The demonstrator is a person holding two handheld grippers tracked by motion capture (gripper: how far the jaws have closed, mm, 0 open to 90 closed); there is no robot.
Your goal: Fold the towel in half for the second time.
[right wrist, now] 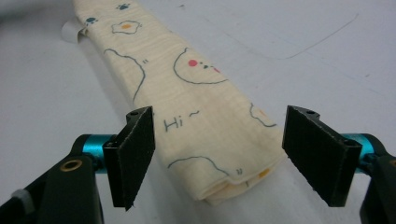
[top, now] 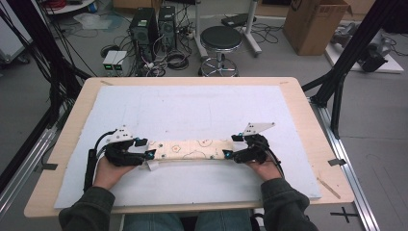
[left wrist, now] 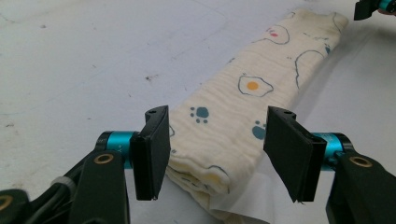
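Note:
A cream cloth (top: 190,149) printed with eggs, paw prints and bear outlines lies folded into a long narrow strip on the white mat (top: 192,106). My left gripper (top: 146,148) is at the strip's left end. In the left gripper view the left gripper (left wrist: 219,154) stands open astride the cloth (left wrist: 243,107), its right pad clearly apart from the fabric. My right gripper (top: 232,146) is at the other end. In the right gripper view the right gripper (right wrist: 224,158) stands open, with the cloth (right wrist: 187,93) between the pads and a gap on both sides.
A white label (left wrist: 243,205) pokes out under the cloth's left end. The mat covers most of the wooden table (top: 312,139). Beyond the far edge stand a black stool (top: 220,38), computer towers (top: 144,26), a cardboard box (top: 315,24) and black frame poles (top: 337,86).

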